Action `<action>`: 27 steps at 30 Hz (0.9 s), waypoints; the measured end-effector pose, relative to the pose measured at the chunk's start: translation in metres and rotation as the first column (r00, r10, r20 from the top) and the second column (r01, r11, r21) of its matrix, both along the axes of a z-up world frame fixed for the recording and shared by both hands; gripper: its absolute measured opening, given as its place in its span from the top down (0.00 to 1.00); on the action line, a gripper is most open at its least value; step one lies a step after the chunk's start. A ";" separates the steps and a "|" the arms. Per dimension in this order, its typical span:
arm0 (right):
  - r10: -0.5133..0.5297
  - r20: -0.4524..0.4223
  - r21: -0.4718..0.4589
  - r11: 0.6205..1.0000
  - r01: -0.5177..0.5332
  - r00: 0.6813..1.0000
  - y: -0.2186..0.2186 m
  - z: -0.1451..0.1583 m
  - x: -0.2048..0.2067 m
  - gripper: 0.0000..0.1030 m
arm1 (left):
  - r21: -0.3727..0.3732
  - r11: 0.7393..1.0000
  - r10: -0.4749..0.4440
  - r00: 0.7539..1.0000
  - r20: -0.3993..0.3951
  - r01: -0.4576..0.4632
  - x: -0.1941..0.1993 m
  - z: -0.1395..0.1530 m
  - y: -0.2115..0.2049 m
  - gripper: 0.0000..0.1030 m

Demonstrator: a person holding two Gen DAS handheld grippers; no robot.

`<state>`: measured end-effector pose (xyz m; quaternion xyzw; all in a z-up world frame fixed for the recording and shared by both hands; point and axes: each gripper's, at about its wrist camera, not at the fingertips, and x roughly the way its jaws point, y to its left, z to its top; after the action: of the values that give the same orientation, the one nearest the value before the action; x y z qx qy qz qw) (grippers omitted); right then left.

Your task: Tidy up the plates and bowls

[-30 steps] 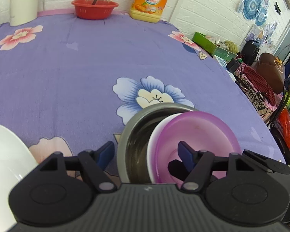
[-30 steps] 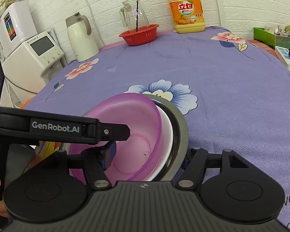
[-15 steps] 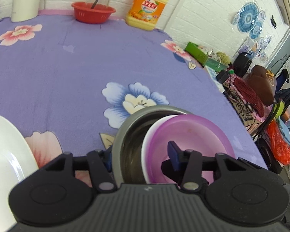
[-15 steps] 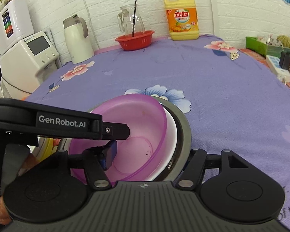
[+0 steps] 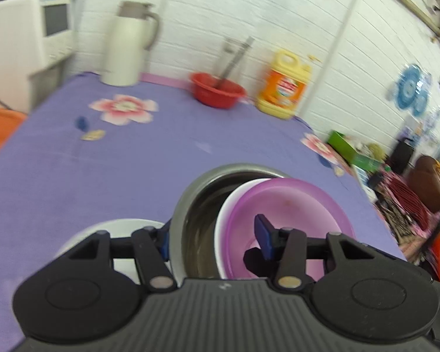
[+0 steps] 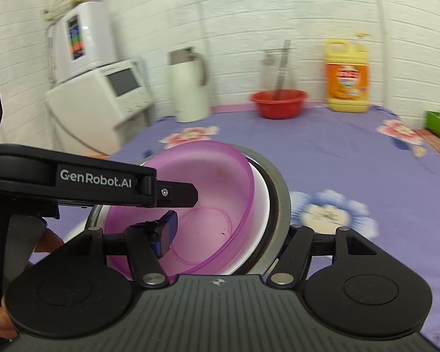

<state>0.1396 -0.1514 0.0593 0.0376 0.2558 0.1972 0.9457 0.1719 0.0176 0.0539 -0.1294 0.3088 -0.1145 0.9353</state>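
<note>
A stack of nested bowls is held above the purple flowered table: a steel bowl (image 5: 190,193) outside, a white bowl (image 5: 228,205) in it, and a purple plastic bowl (image 5: 290,202) innermost. My left gripper (image 5: 211,234) is shut on the stack's left walls, one finger outside the steel rim, one inside the purple bowl. My right gripper (image 6: 228,231) is shut on the opposite walls of the steel bowl (image 6: 278,182), white bowl (image 6: 262,193) and purple bowl (image 6: 214,182). A white plate (image 5: 114,226) lies on the table under the left gripper.
At the table's back stand a white thermos jug (image 5: 126,44), a red basin (image 5: 217,89) with a glass pitcher, and a yellow detergent bottle (image 5: 284,85). A white appliance (image 6: 102,99) stands left of the table. Clutter and a green box (image 5: 340,143) lie to the right.
Both grippers have lifted the bowl stack up off the table and tilted back, so the back wall now shows. The white plate now lies below the left gripper.
</note>
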 end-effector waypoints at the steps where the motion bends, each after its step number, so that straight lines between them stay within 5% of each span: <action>1: 0.028 0.005 0.004 1.000 -0.028 1.000 0.011 0.002 0.002 0.00 | 0.000 1.000 0.029 1.000 0.006 -0.029 -0.004 0.003 0.013 0.54; 9: 0.183 0.032 0.014 0.983 -0.184 0.983 0.077 0.014 0.007 0.00 | -0.026 0.984 0.177 0.983 0.051 -0.176 -0.028 0.017 0.076 0.54; 21: 0.164 -0.132 -0.032 0.985 -0.169 0.978 0.074 -0.032 0.002 0.00 | -0.052 0.989 0.133 0.984 -0.121 -0.140 -0.021 -0.052 0.070 0.54; 27: 0.157 -0.153 -0.023 0.986 -0.163 0.976 0.075 -0.038 0.006 0.00 | -0.043 0.988 0.141 0.983 -0.118 -0.147 -0.011 -0.055 0.070 0.53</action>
<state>0.1457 -0.0765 0.0217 0.0150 0.3323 0.2647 0.9051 0.1605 0.0874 -0.0009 -0.1820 0.3488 -0.0470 0.9182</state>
